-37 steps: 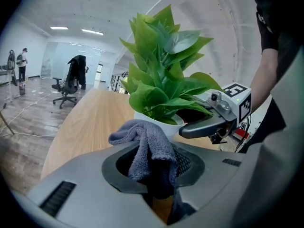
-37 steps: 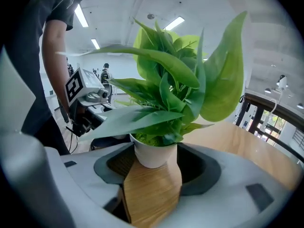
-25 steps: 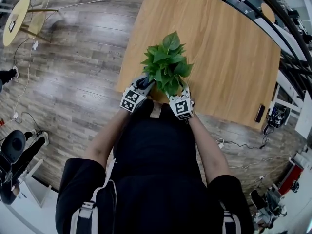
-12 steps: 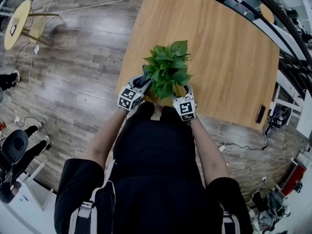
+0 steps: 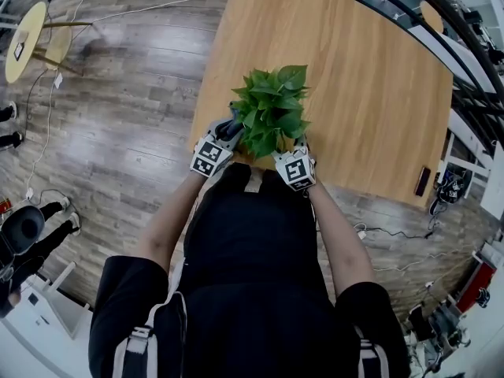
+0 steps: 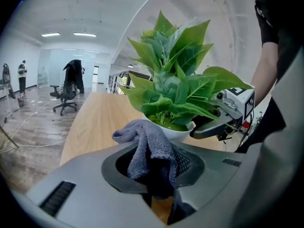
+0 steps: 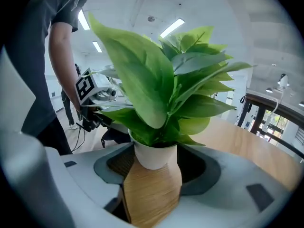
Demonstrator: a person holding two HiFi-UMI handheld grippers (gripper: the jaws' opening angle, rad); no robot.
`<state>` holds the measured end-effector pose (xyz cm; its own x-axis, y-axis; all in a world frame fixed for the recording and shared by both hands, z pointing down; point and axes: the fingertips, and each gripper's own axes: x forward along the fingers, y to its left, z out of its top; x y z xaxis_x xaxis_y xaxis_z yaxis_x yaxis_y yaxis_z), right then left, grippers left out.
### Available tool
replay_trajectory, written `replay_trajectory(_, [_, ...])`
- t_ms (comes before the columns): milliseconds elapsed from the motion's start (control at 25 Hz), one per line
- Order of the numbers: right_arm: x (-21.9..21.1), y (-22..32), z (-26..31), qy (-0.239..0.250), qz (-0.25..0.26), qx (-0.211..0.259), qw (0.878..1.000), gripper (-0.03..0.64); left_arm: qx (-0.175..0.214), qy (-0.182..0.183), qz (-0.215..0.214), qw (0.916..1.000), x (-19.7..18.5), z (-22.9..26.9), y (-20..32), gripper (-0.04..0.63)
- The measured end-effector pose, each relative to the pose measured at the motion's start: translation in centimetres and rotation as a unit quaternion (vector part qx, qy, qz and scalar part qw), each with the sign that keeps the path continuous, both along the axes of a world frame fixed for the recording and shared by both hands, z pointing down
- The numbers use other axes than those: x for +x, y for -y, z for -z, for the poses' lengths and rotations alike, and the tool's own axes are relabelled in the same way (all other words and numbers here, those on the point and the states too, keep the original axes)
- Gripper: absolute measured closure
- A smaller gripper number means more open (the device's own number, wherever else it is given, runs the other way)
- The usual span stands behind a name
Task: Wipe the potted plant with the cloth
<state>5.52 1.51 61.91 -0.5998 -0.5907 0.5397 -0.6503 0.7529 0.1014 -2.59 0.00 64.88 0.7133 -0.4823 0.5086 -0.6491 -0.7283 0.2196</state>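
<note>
wide wooden table (image 5: pixel 362 77) over grey-brown plank floor (image 5: pixel 118 124), open office all around; small round table (image 5: pixel 24 34) off at 10 o'clock in the head view, office chair (image 6: pixel 66 91) far back in the left gripper view. one potted plant (image 5: pixel 270 110) upright by the table's near edge, leafy green in one white pot (image 7: pixel 156 156). two grippers flanking it: left gripper (image 6: pixel 154 172) at 8 o'clock of the plant, jaws closed tight on one grey cloth (image 6: pixel 147 144), bunched folds near the pot's rim; right gripper (image 7: pixel 154 177) at 5 o'clock, jaws spread wide, pot between them, contact with the pot unclear.
</note>
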Motion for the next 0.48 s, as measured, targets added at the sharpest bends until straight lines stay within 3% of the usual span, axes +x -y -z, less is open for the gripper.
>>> replay_trajectory(200, [0.0,0.2,0.1,0.000,-0.010,-0.005,1.000,0.356,-0.003,-0.016,-0.011,0.9998,0.5,0.3,-1.4,0.468])
replay_trajectory(480, [-0.2,-0.4,0.1,0.014,-0.019,-0.006,1.000,0.356,-0.017,-0.035,0.016,0.9991,0.6,0.2,-1.6,0.468])
